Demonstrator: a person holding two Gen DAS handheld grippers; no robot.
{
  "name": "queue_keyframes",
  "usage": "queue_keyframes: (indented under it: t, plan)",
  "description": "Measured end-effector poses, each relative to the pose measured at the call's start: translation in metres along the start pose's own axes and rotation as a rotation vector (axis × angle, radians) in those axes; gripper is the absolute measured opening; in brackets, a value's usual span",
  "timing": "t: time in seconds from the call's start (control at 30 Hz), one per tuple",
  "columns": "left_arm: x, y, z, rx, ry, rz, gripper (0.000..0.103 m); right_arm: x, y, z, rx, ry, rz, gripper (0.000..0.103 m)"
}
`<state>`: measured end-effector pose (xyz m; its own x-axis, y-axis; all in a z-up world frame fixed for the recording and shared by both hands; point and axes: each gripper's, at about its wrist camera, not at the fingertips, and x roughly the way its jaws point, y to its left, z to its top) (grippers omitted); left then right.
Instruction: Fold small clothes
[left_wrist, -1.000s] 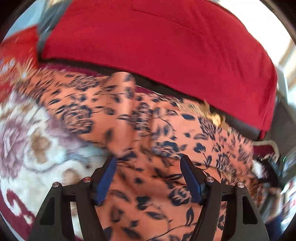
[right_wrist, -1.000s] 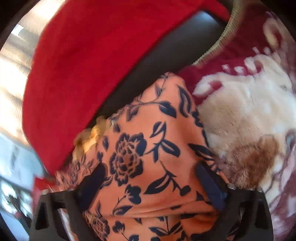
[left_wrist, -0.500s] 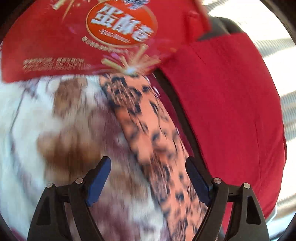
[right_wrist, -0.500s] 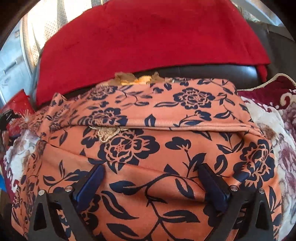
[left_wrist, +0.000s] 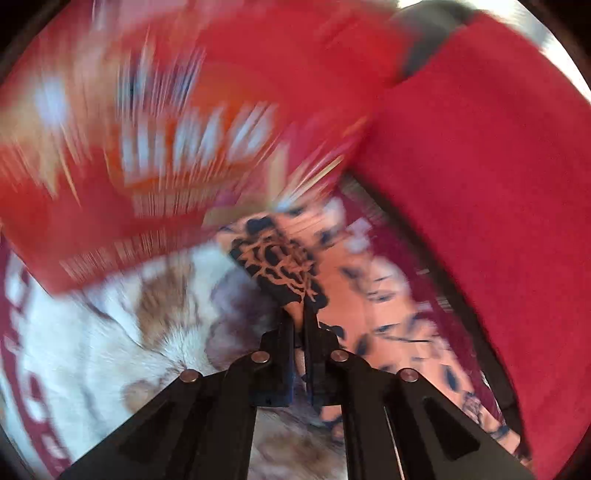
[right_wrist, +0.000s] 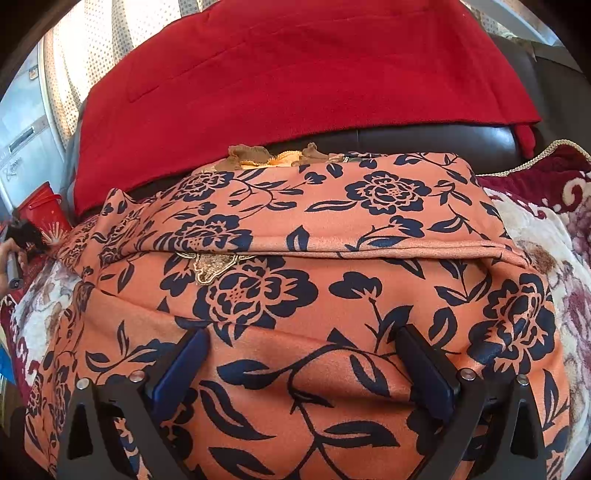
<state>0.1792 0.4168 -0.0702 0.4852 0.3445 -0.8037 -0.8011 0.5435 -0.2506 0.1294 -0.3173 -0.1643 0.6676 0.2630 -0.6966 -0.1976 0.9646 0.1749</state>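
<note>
Our left gripper (left_wrist: 299, 317) pinches the floral garment (right_wrist: 295, 295) by a thin corner that could slip; our right gripper (right_wrist: 303, 365) hovers, fingers spread.

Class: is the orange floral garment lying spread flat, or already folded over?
Partly folded: the orange floral garment shows a doubled-over upper layer whose fold edge crosses its middle.
</note>
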Motion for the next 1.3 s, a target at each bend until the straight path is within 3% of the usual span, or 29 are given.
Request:
queue_keyframes:
  t: [0.1,0.23,0.33,0.4,0.47,0.53,0.57,0.67,0.83,0.93,0.97,1.03,1.1,1.23,1.3]
  plan:
    - [-0.077,-0.055,-0.017,0.171,-0.156,-0.108,0.004,-0.001,-0.002,-0.001,0.013,-0.012,0.012,0.103]
    - [-0.19,-0.142,-0.069,0.347,-0.283,-0.34,0.004,-0.005,-0.006,-0.002,0.041,-0.025,0.042,0.103]
    - [-0.255,-0.21,-0.13,0.484,-0.288,-0.525,0.004,-0.007,-0.01,-0.002,0.065,-0.036,0.069,0.103]
    - [-0.282,-0.256,-0.179,0.59,-0.242,-0.636,0.004,-0.009,-0.014,-0.002,0.087,-0.045,0.093,0.103]
    - [-0.291,-0.295,-0.232,0.754,-0.153,-0.725,0.017,-0.01,-0.018,-0.001,0.107,-0.053,0.114,0.103]
    - [-0.278,-0.322,-0.275,0.909,-0.034,-0.727,0.067,-0.012,-0.021,-0.002,0.125,-0.058,0.135,0.103]
    - [-0.268,-0.327,-0.295,0.968,0.031,-0.684,0.067,-0.013,-0.022,-0.002,0.132,-0.061,0.146,0.103]
    - [-0.239,-0.301,-0.308,0.957,0.078,-0.595,0.067,-0.016,-0.028,-0.004,0.164,-0.076,0.19,0.102]
    - [-0.205,-0.181,-0.276,0.687,0.112,-0.458,0.076,-0.018,-0.036,-0.004,0.205,-0.086,0.243,0.102]
    - [-0.162,-0.115,-0.255,0.542,0.13,-0.35,0.076,-0.024,-0.036,0.006,0.239,-0.007,0.236,0.102]
    - [-0.156,-0.095,-0.251,0.505,0.128,-0.334,0.076,-0.028,-0.04,0.011,0.285,0.002,0.27,0.102]
    - [-0.144,-0.059,-0.246,0.436,0.113,-0.321,0.076,-0.042,-0.053,0.028,0.394,-0.04,0.371,0.102]
    - [-0.138,-0.039,-0.247,0.406,0.084,-0.312,0.076,-0.048,-0.066,0.054,0.464,-0.082,0.375,0.102]
    - [-0.123,-0.01,-0.253,0.347,0.086,-0.391,0.076,0.004,-0.101,0.084,0.64,0.024,0.274,0.1]
    - [-0.124,0.0,-0.256,0.345,0.054,-0.453,0.076,0.026,-0.113,0.088,0.696,0.069,0.224,0.086]
